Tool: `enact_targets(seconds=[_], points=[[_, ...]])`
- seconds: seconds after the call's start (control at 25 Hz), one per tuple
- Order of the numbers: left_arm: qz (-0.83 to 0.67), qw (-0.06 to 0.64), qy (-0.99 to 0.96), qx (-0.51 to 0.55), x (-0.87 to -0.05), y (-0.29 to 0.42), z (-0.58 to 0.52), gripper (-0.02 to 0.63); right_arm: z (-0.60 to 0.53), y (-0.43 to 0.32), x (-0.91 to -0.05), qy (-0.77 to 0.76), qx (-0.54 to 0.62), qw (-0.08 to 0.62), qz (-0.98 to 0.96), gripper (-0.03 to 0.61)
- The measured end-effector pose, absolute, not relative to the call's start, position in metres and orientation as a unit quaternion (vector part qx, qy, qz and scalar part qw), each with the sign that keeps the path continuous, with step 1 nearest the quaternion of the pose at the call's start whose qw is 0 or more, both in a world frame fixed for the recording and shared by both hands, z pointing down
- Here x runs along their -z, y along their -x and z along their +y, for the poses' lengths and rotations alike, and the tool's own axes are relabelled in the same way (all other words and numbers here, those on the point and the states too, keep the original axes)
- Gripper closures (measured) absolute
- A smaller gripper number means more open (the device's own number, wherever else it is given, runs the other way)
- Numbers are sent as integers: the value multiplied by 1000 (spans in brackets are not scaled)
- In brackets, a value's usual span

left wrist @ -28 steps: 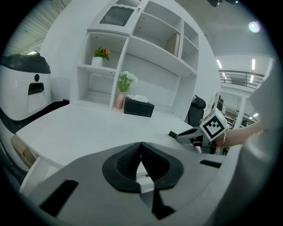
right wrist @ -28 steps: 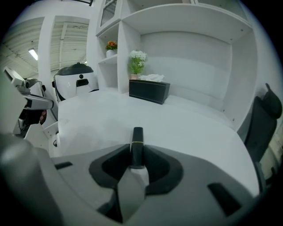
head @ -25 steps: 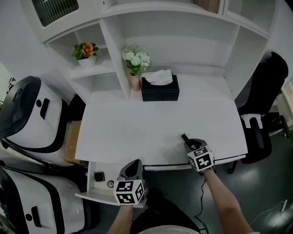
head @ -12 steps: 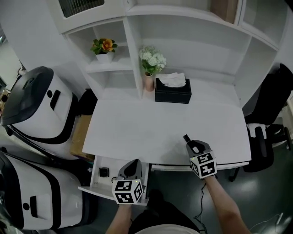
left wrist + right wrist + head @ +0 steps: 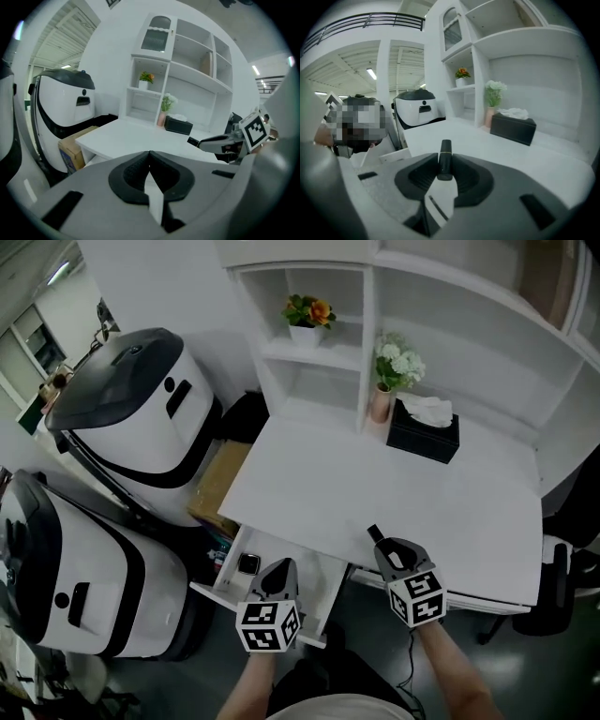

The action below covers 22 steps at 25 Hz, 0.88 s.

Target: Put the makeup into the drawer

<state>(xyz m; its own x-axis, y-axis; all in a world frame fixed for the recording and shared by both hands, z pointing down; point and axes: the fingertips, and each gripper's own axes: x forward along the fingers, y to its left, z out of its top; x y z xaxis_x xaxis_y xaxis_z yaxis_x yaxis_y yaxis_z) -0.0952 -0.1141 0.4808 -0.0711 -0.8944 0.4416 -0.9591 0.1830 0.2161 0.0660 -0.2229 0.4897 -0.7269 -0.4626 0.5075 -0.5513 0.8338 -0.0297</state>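
A black lipstick tube [image 5: 444,158] with a thin gold band stands up between the jaws of my right gripper [image 5: 444,171], which is shut on it. In the head view this right gripper [image 5: 384,546] hovers at the front edge of the white desk [image 5: 309,493], the tube [image 5: 374,534] pointing away from me. The white drawer [image 5: 267,547] under the desk's left end stands pulled out. A small square compact [image 5: 248,563] lies in its far left corner. My left gripper [image 5: 284,566] hangs over the drawer, shut and holding nothing [image 5: 149,155].
A black tissue box [image 5: 424,434] and a pink vase of white flowers [image 5: 392,371] stand at the back of the desk, an orange flower pot [image 5: 307,315] on a shelf. Two big white-and-black machines [image 5: 131,399] and a cardboard box [image 5: 217,486] crowd the left.
The head view has swung left, bringing the drawer toward the middle. Both grippers moved left; the right one rose and came nearer the drawer with the tube still in it.
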Motion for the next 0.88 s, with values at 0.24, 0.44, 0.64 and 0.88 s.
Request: enact_targets(seconds=[0.24,0.44,0.64,0.88], points=[[-775,248,-579,-50,-481,136,-67,612,-174,1,-503,-178,-85,263,-944,479],[-808,254,-531,-41,-485,163,-26,612,-134,42,-521,-110,-83,281,-950,479],[-832,262,-488,-30,-490,185,15,612,-107,71,-551,-77,-87,311,-943,479],[-851,274,-447,-20,-499,201,52,612,-93,93,-591,-58,-86,349,-931,479]])
